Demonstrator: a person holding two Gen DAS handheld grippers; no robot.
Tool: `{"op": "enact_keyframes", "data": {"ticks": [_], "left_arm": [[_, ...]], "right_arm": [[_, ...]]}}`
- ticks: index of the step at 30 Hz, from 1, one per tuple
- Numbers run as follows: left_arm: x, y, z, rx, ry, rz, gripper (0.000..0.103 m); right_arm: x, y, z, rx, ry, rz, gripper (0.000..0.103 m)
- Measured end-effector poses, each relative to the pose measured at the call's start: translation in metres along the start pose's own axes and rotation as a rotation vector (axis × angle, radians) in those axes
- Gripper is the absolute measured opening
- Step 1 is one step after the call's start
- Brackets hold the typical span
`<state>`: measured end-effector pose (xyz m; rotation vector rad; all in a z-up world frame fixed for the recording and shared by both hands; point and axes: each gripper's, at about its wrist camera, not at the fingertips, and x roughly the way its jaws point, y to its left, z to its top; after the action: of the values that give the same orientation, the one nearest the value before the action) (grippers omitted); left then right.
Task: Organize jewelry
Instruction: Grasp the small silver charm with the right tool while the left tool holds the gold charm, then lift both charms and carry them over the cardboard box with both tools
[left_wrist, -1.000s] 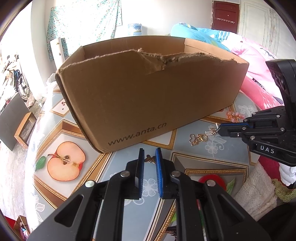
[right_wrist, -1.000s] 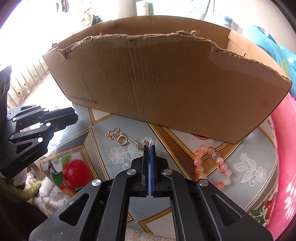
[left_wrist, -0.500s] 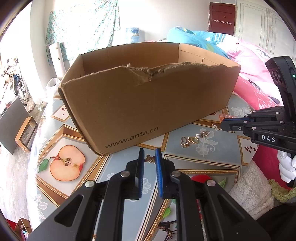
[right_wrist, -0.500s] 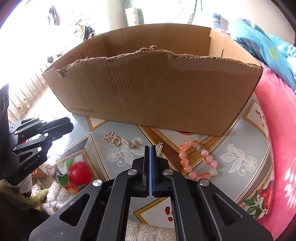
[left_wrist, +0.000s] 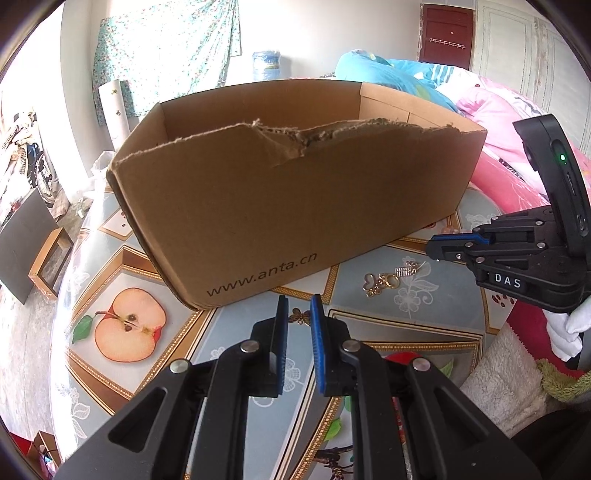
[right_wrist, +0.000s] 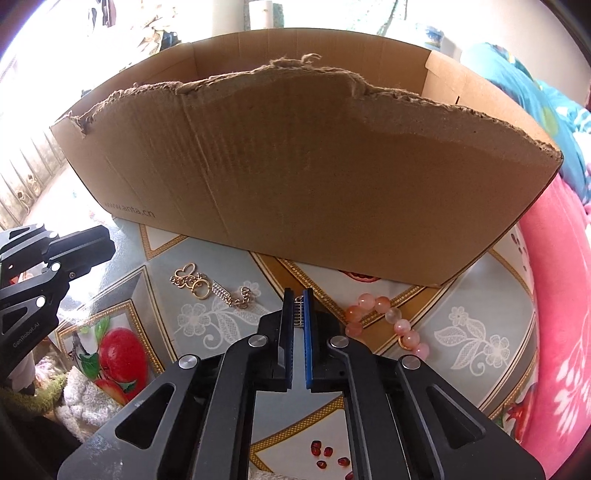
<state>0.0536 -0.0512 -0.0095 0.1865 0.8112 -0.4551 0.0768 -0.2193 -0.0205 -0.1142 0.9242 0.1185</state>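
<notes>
Left wrist view: your left gripper (left_wrist: 298, 314) has its jaws a narrow gap apart, nothing between the pads. It hangs over the fruit-print tablecloth (left_wrist: 122, 332), just in front of the cardboard box (left_wrist: 280, 206). A small gold butterfly piece (left_wrist: 300, 316) lies on the cloth in line with the gap; can't tell whether the fingertips touch it. The gold chain with heart charm (left_wrist: 380, 282) lies on the cloth to the right, near the box's lower edge. Your right gripper (left_wrist: 434, 246) comes in from the right above it, seen side-on, so jaw state isn't readable from here.

Right wrist view: your right gripper (right_wrist: 298, 295) is clamped on a small silver comb-shaped piece (right_wrist: 298, 309), pinched between the blue pads near the tips, with only that thin piece keeping them apart. The gold chain (right_wrist: 207, 286) sits on the cloth left of the tips, apart from them. The pink bead bracelet (right_wrist: 388, 317) lies just right of the fingers, close to the box wall (right_wrist: 314, 173). Left gripper (right_wrist: 107, 245) is visible at the left edge.
</notes>
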Motion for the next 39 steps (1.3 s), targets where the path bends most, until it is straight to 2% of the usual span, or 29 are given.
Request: {"op": "enact_keyframes", "data": {"ticks": [14,16,19,22,24,25,28,33,39], "left_arm": [[-0.008,-0.003,-0.002,0.0,-0.018,0.012,0.011],[-0.007,-0.003,-0.003,-0.004,-0.016,0.011,0.011],[-0.006,-0.004,-0.002,-0.005,-0.013,0.009,0.011],[-0.006,-0.003,-0.001,-0.003,-0.013,0.008,0.011],[-0.005,-0.003,-0.001,-0.003,-0.012,0.009,0.011],[-0.005,-0.003,-0.001,-0.004,-0.012,0.009,0.011],[-0.005,-0.003,-0.001,-0.006,-0.012,0.008,0.011],[-0.005,-0.002,-0.001,-0.004,-0.012,0.009,0.011],[-0.006,-0.004,-0.001,0.002,-0.016,0.01,0.011]], "right_arm": [[-0.02,-0.015,-0.011,0.11,-0.02,0.077,0.0],[-0.021,-0.013,-0.012,0.106,-0.01,0.101,0.004],[-0.022,-0.008,-0.01,0.052,0.0,0.084,0.02],[-0.014,0.005,-0.011,-0.014,0.032,0.055,0.022],[-0.013,0.008,-0.009,-0.04,0.03,0.043,0.019],[-0.013,0.01,-0.008,-0.04,0.04,0.05,0.003],[-0.013,0.017,-0.004,-0.019,0.052,0.072,0.002],[-0.007,-0.01,0.0,0.081,0.059,0.154,0.0],[-0.011,-0.037,-0.006,0.167,0.057,0.213,0.0]]}}
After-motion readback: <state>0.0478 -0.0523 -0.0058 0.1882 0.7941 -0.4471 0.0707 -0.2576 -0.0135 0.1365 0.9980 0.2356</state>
